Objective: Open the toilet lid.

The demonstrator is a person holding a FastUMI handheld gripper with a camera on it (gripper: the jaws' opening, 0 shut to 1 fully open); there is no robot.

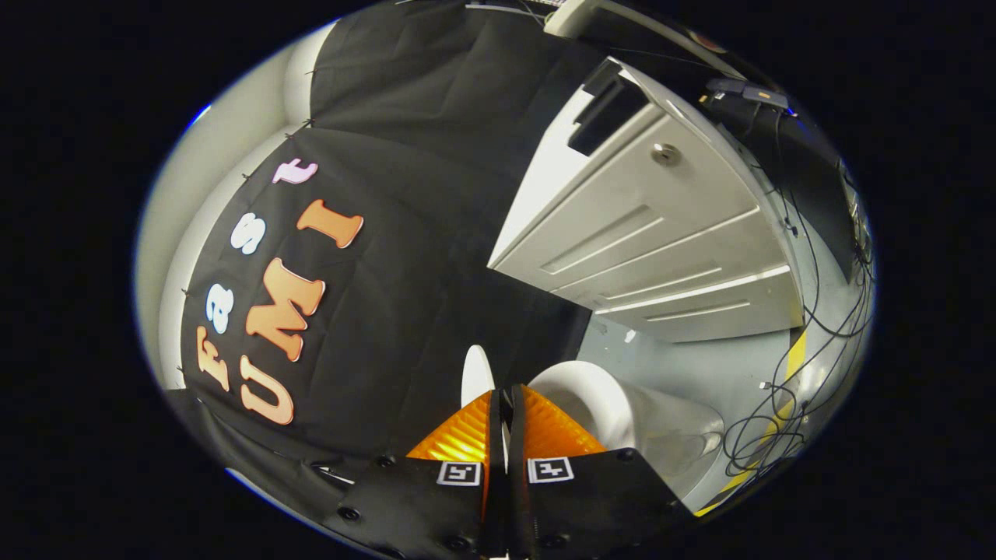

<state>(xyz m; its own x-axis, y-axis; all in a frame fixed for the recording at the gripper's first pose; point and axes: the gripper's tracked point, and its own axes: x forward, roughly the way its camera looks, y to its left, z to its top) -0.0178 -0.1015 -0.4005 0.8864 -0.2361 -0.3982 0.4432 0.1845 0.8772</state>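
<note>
Gripper view: the toilet lid [477, 375] stands on edge, its long axis running away from the gripper [503, 404], just ahead of the fingertips with its thin rim between them. The fingers are nearly together and appear to pinch the lid's edge. The toilet bowl [599, 404] lies beside the lid, below a white cabinet [661, 233].

White toilet lid [476, 373] raised, apparently edge-on.

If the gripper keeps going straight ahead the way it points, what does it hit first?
Probably the raised toilet lid, a thin edge sticking up just past the nearly closed gripper; behind it hangs the black cloth wall. Depth is unclear.
</note>
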